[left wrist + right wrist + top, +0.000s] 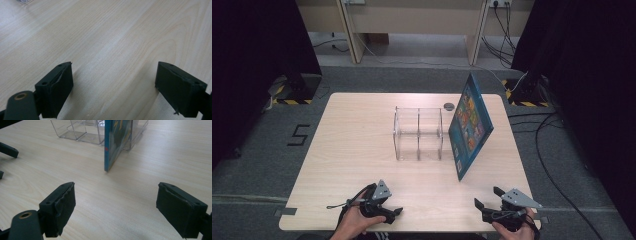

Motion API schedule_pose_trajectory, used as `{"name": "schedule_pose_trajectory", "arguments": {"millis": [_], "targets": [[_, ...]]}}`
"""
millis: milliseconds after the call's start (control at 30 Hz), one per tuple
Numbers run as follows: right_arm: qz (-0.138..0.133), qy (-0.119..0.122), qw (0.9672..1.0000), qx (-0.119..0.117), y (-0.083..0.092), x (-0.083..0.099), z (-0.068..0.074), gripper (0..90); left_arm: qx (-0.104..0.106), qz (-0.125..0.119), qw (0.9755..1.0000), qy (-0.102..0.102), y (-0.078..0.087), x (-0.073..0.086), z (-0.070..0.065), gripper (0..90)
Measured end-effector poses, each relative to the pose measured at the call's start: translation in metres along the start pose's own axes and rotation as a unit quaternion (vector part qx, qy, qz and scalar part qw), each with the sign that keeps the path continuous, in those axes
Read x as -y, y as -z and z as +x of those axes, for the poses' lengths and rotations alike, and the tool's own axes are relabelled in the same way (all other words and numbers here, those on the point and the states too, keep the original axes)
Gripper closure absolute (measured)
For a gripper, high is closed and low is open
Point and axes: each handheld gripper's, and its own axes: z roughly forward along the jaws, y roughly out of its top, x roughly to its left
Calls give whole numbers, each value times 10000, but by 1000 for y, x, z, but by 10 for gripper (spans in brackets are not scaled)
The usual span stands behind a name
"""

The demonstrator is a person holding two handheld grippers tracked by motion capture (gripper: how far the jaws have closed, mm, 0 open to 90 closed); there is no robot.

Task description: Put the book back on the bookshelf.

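On the wooden worktop stands a clear plastic rack with upright dividers, a little past the centre, toward 12 o'clock from the person. A blue picture book leans tilted against the rack's 3 o'clock end; its lower edge rests on the worktop and its top edge is high, with the colourful cover facing toward 9 o'clock. A small dark round thing lies on the worktop just behind the rack, at 12 o'clock of it.

The left gripper is held in a hand near the worktop's edge at 6 o'clock, a bit toward 7 o'clock of the rack. Its jaws are wide apart, and in the left gripper view there is only bare wood between them. It is well apart from the book.

The right gripper is held in the other hand at about 5 o'clock of the rack, near the same edge. Its jaws also stand wide apart, with nothing between them. In the right gripper view the book's near corner stands on the worktop ahead of the jaws, at 12 o'clock, not touching them, and the rack is behind the book.
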Motion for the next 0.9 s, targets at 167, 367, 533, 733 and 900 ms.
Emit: {"name": "schedule_pose_trajectory", "arguments": {"millis": [167, 367, 533, 733, 900], "targets": [[157, 78, 9998, 21, 1, 3, 2, 165, 26, -31, 10000, -31, 1, 2, 1, 138], [275, 72, 9995, 121, 3, 6, 2, 158, 19, -63, 10000, -30, 1, 3, 0, 134], [446, 111, 9989, 121, 4, 9, 4, 159, 17, -85, 10000, -40, 1, 3, 0, 129], [658, 137, 9975, 211, 6, 13, 5, 158, 32, -95, 9999, -55, 0, 4, -1, 115], [849, 182, 9959, 241, 6, 16, 5, 160, 42, -96, 9999, -71, 0, 4, -1, 96]]}}
